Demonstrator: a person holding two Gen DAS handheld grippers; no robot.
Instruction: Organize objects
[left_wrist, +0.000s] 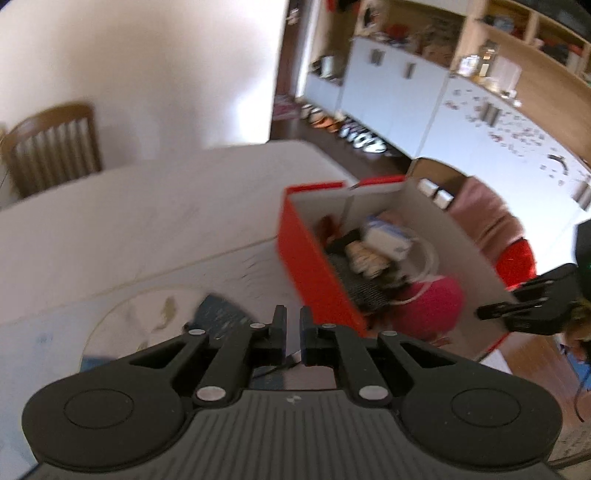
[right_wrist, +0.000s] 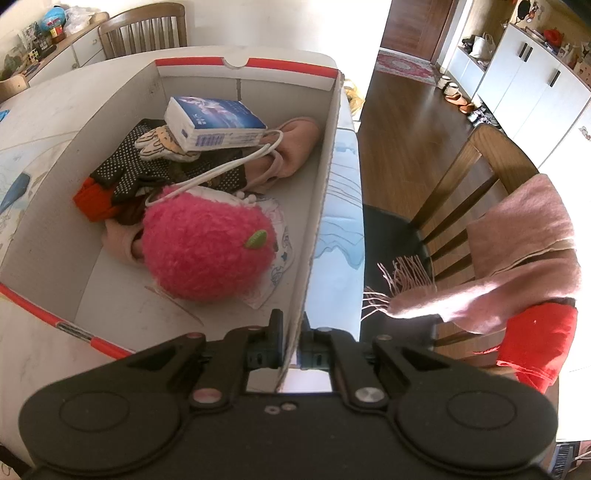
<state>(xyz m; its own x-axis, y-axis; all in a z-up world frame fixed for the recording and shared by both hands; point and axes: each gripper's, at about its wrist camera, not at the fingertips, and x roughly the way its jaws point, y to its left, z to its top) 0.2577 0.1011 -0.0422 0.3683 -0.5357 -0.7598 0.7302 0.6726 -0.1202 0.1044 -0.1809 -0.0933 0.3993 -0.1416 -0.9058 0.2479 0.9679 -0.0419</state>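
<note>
1. Right now the red box (right_wrist: 236, 77) stands open on the white table (right_wrist: 55, 96), and every place below is given relative to it.
2. The right gripper (right_wrist: 293, 328) sits at the box's near right corner, its jaws closed on the thin right wall, one finger inside the box and one outside.
3. The left gripper (left_wrist: 293, 325) hangs outside the box, off its red outer side, over the table's printed mat (left_wrist: 147, 306); its jaws are nearly together with nothing between them.
4. Inside the box, closest to the right gripper, lies a fluffy pink ball (right_wrist: 207, 247) with a small green leaf.
5. Further in lie dark dotted gloves (right_wrist: 122, 166) with an orange cuff, and a blue and white packet (right_wrist: 214, 122) rests on top of the pile near the far wall.
6. A white cord (right_wrist: 229, 166) loops across the middle of the heap.
7. Outside the box's right wall, beyond the table edge, a pink scarf (right_wrist: 517, 258) drapes over a wooden chair (right_wrist: 476, 170).
</note>
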